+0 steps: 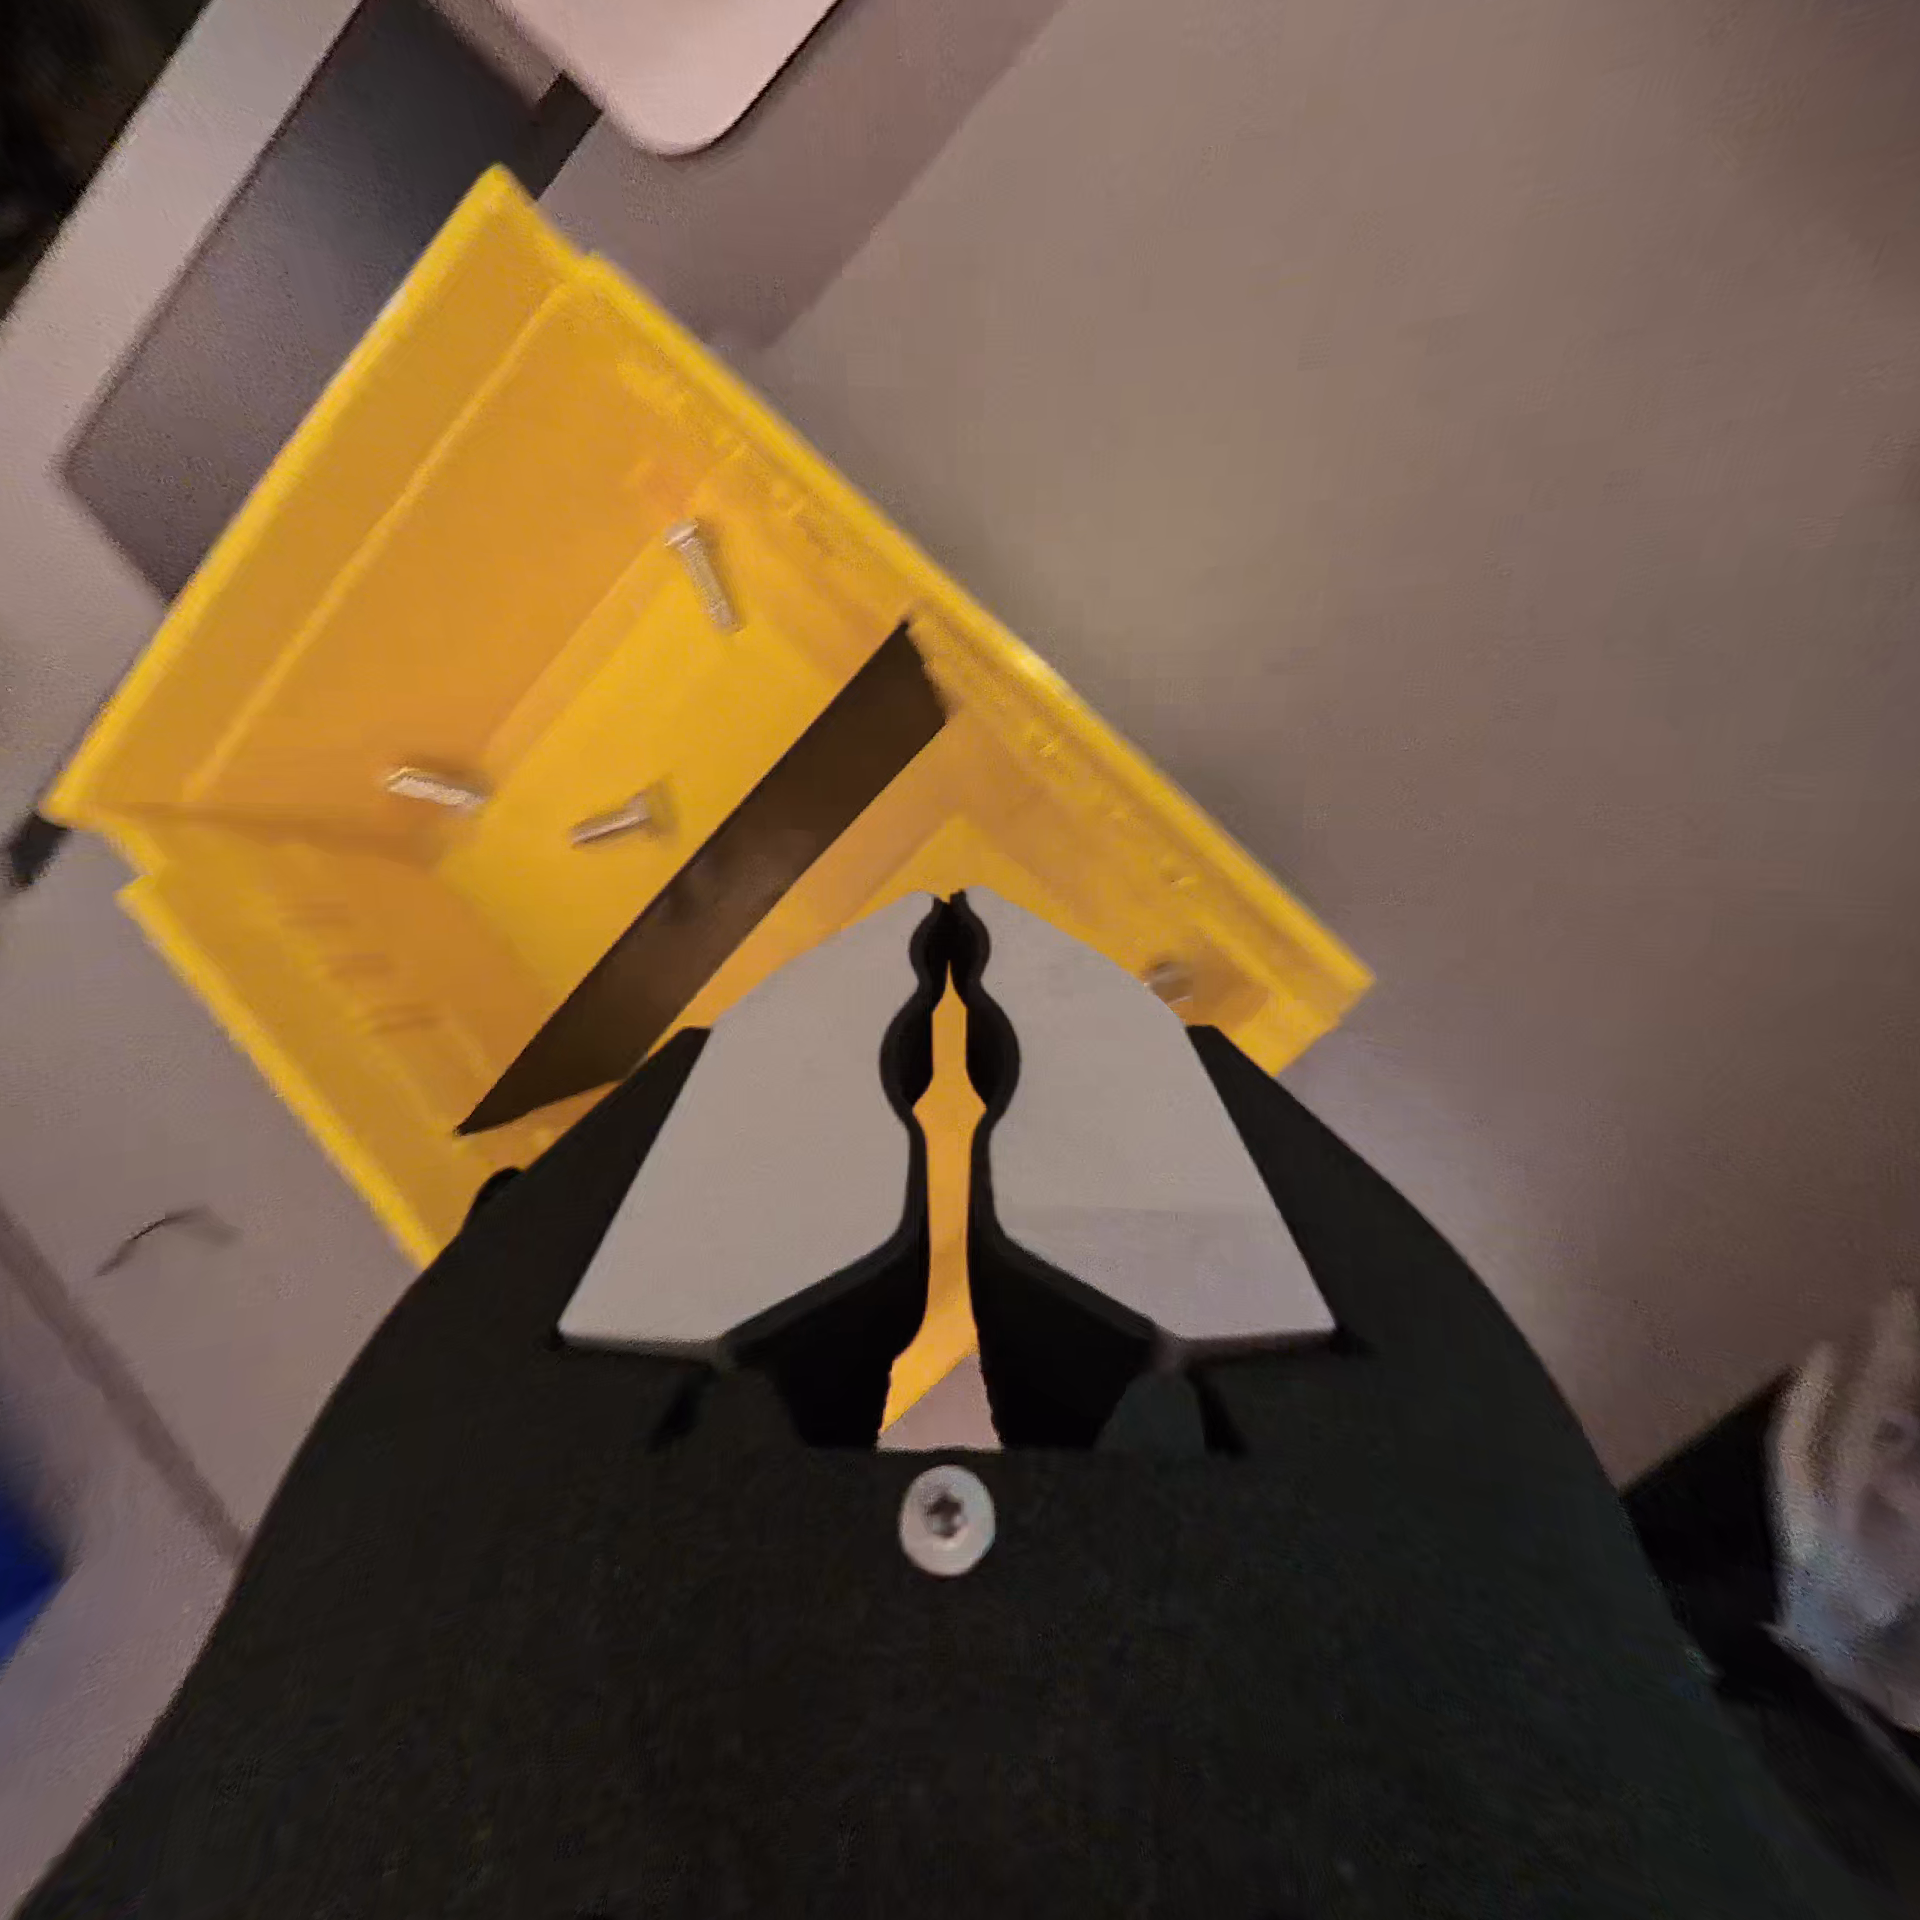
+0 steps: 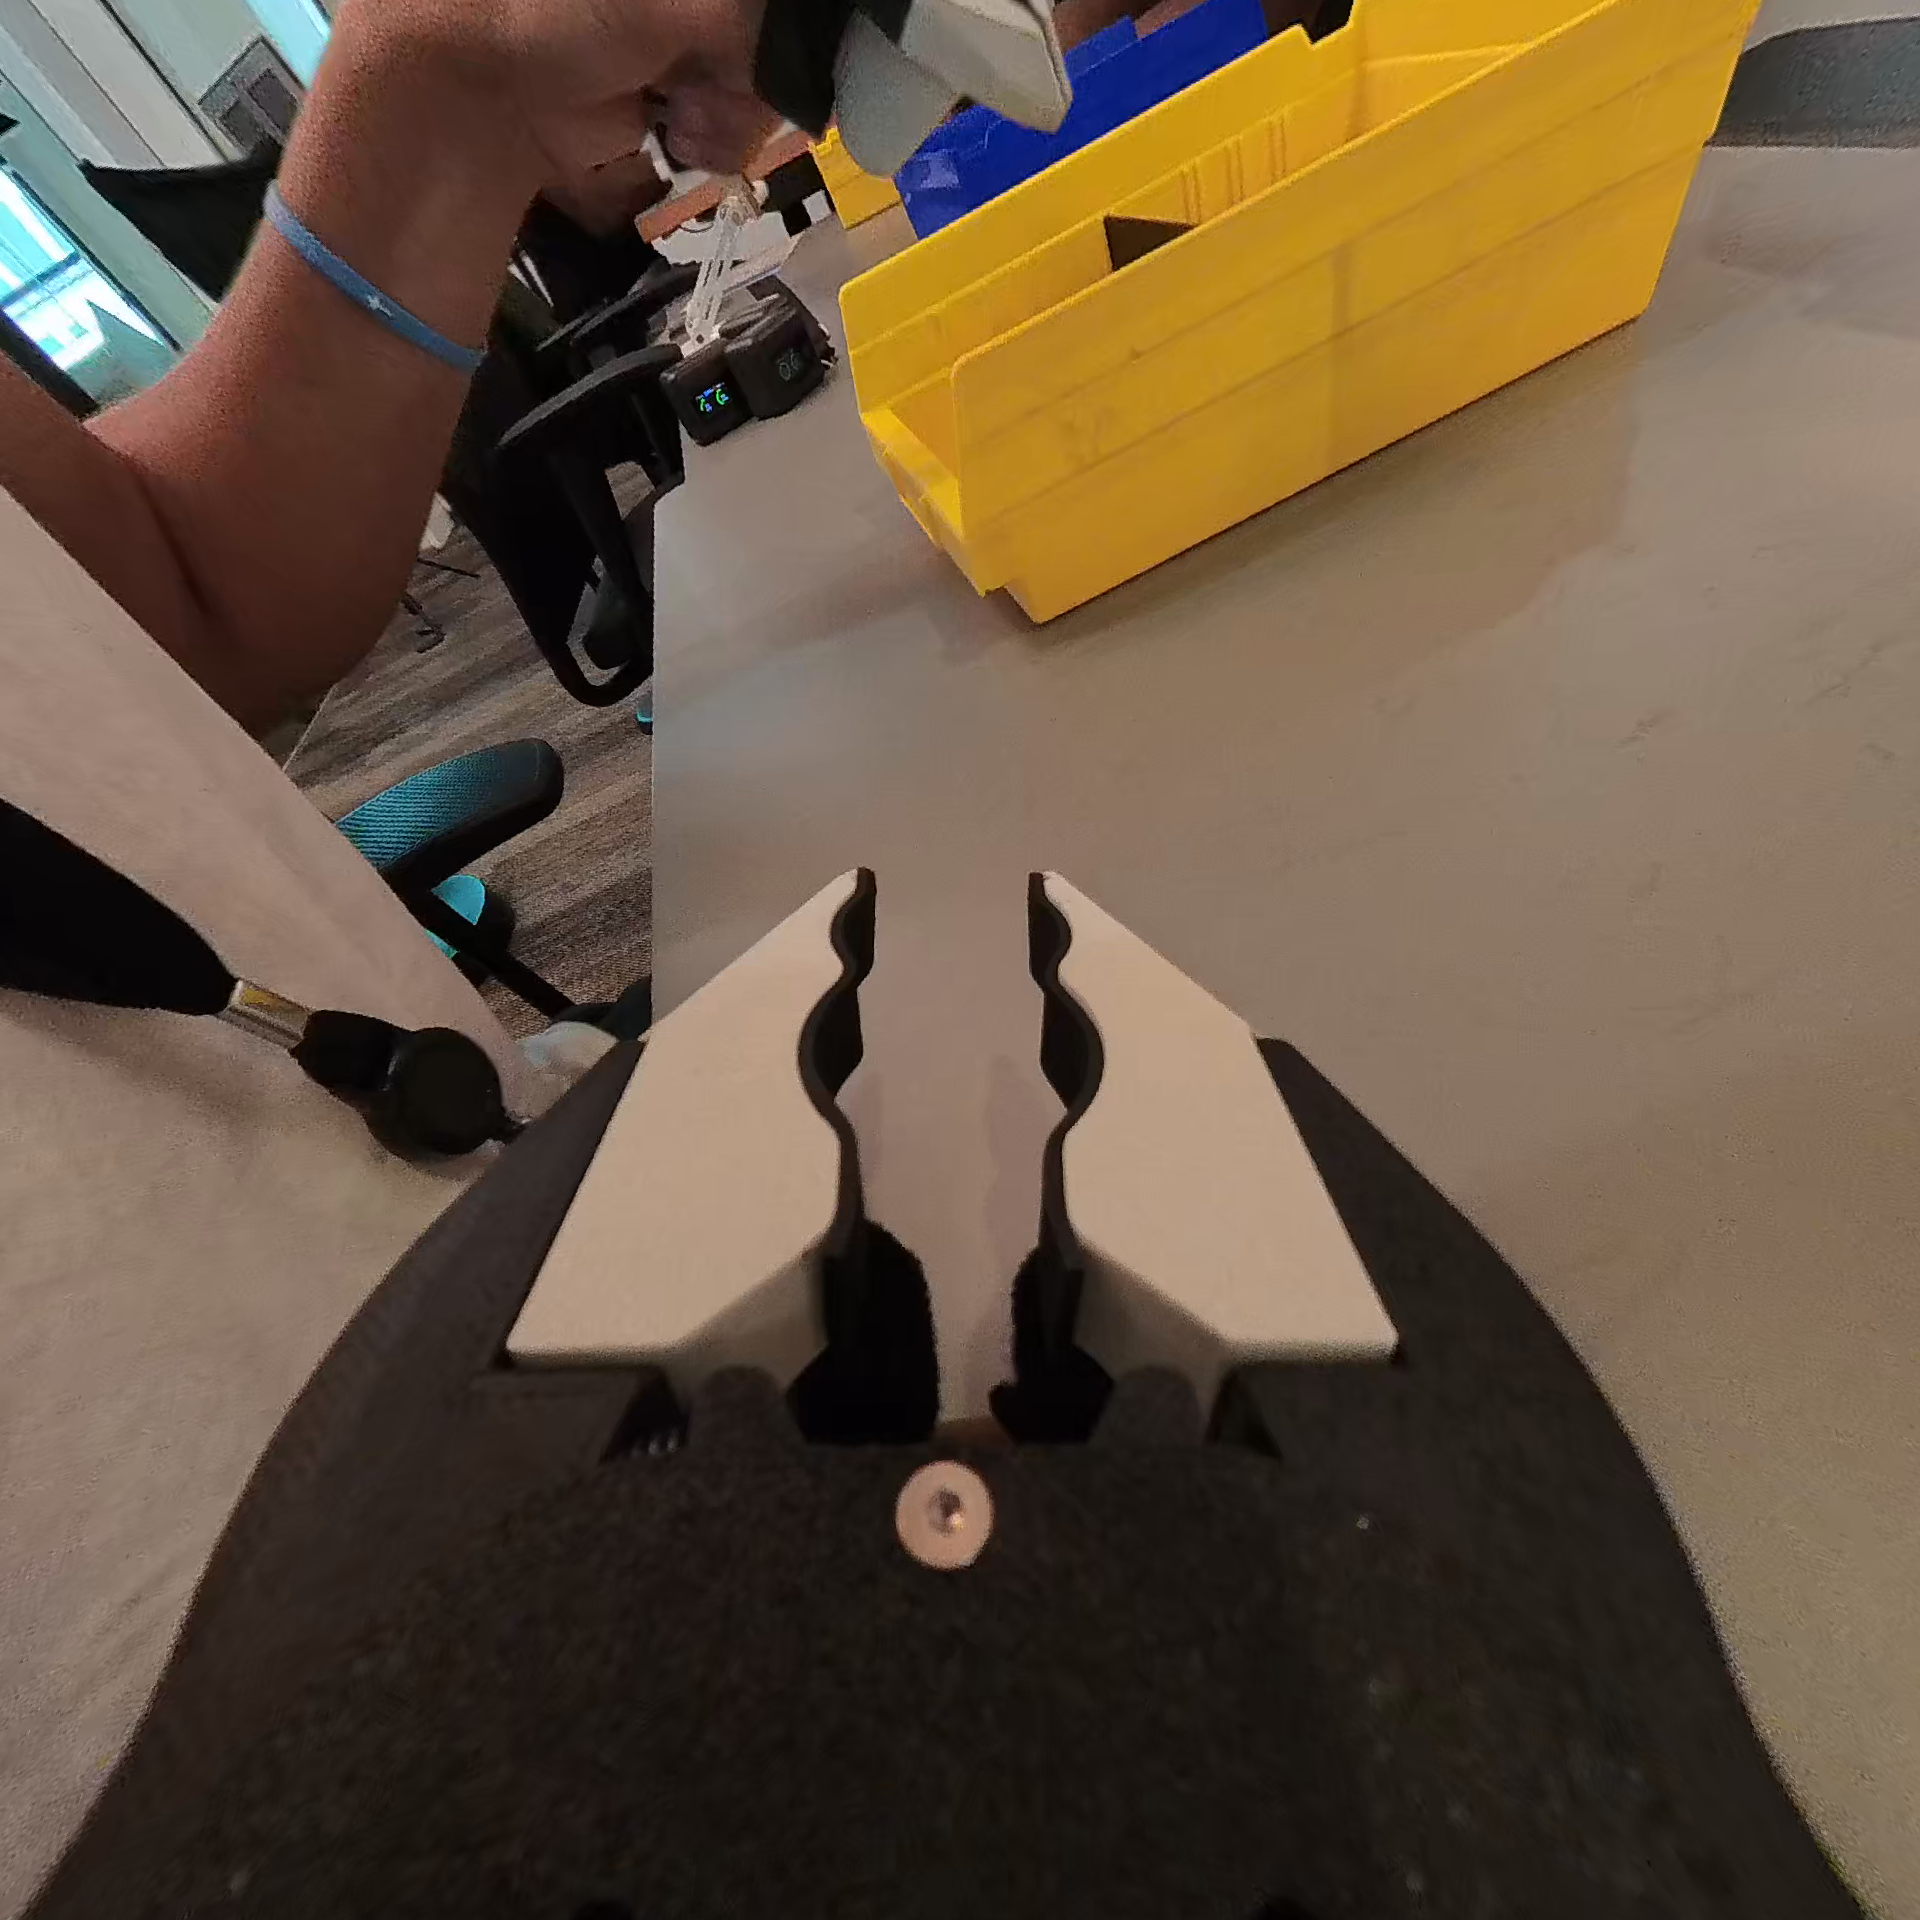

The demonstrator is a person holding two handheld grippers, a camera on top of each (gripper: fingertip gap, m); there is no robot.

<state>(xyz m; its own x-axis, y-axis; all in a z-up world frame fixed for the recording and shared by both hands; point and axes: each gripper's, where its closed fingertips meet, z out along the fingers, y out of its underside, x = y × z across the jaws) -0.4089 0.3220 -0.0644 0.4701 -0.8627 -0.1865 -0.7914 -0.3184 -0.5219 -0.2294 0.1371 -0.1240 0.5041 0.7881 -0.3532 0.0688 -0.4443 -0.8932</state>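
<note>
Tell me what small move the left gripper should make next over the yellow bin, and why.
Probably open the left gripper first: its fingertips meet with nothing visible between them, poised above the yellow bin, where loose bolts lie on the floor. Shut jaws could not take one.

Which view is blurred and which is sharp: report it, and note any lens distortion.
Left wrist view: motion-smeared, the yellow plastic bin and its small metal screws streaked, light dim. Right wrist view: sharp and evenly lit, though the grey tabletop edge and bin bow from wide-angle distortion.
</note>
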